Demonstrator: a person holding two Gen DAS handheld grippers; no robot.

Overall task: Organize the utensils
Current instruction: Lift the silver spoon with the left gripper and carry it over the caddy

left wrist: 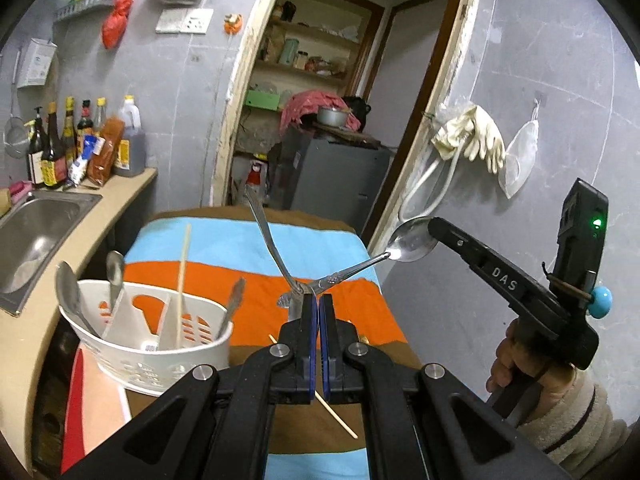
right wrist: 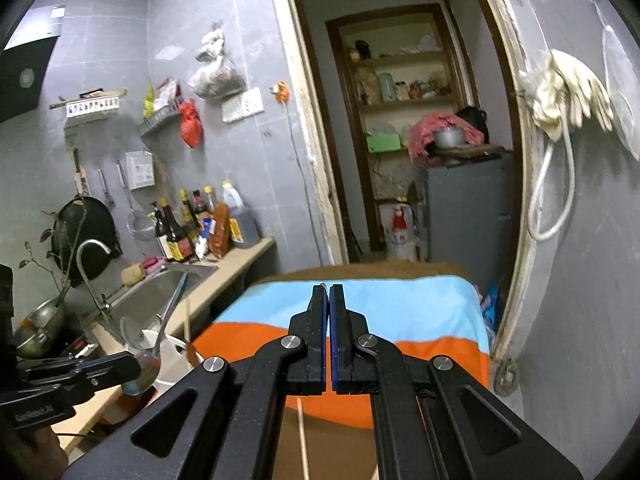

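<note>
Above the striped cloth [left wrist: 224,240] on the table, we list: left gripper [left wrist: 319,300], its blue pads pressed together on metal cutlery, namely one fork [left wrist: 262,232] rising up and away and one spoon [left wrist: 412,240] slanting right; we cannot tell how much of each handle sits between the pads. Right gripper [right wrist: 329,292], fingers pinched together; in the left wrist view its tip meets the spoon's bowl, and whether it grips the bowl we cannot tell. White utensil caddy [left wrist: 168,344], at the table's left edge beside the sink [left wrist: 36,224], holding two spoons [left wrist: 70,296], one chopstick [left wrist: 183,268] upright and one further handle. Loose chopstick [left wrist: 340,420], flat on the cloth beneath the left gripper. Sauce bottles [left wrist: 60,148], on the counter behind the sink.
</note>
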